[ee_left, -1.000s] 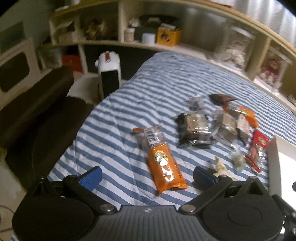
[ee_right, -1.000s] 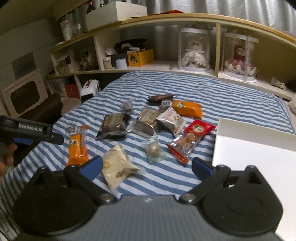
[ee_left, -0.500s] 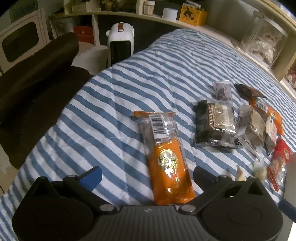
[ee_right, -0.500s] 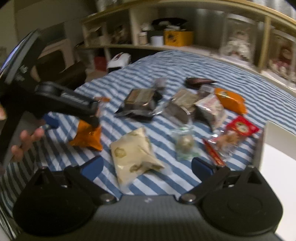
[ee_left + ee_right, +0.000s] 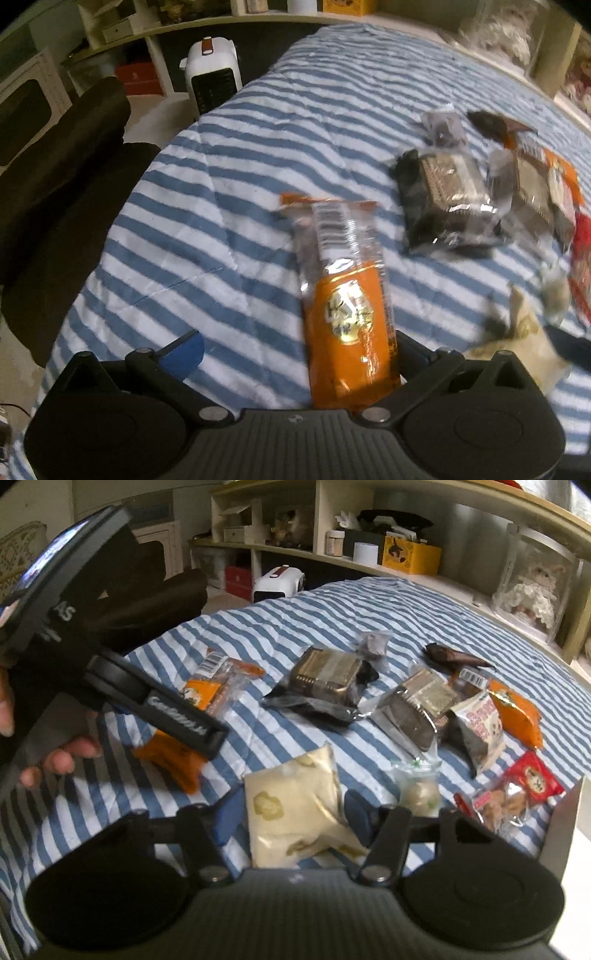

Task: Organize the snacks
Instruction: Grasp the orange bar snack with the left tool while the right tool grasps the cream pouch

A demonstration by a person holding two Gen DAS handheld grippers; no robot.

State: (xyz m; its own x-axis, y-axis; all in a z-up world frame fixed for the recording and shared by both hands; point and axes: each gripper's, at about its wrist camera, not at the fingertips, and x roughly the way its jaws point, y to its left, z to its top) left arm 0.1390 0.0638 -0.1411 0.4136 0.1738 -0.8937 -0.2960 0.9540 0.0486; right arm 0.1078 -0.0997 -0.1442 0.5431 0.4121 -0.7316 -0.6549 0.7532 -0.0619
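The white box (image 5: 561, 834) at the right edge of the bed shows only its near wall and a pale inner floor; nothing can be made out inside it. All the snacks lie loose on the blue-and-white striped quilt (image 5: 229, 206). The left gripper (image 5: 299, 350) has its jaws apart, the long orange snack packet (image 5: 347, 314) lying between them against the right finger, its barcoded clear end pointing far. The right gripper (image 5: 291, 819) has its jaws narrowed around the near end of the cream pouch (image 5: 291, 812); whether they actually press it I cannot tell. Right of the pouch sits a small clear bag with a round sweet (image 5: 421, 794), and beyond that a red packet (image 5: 517, 790) beside the box wall. Farther off lie two dark wafer packs (image 5: 328, 679), a white printed pouch (image 5: 480, 723), a second orange packet (image 5: 517, 712), a dark brown wrapper (image 5: 454, 657) and a small grey packet (image 5: 373, 642). Off the bed's far left stand a white heater (image 5: 212, 81) and a dark chair (image 5: 55, 177). A curved shelf unit (image 5: 369, 565) behind holds a yellow box (image 5: 410, 554), a white roll (image 5: 365, 552) and a doll in a clear case (image 5: 532, 587).
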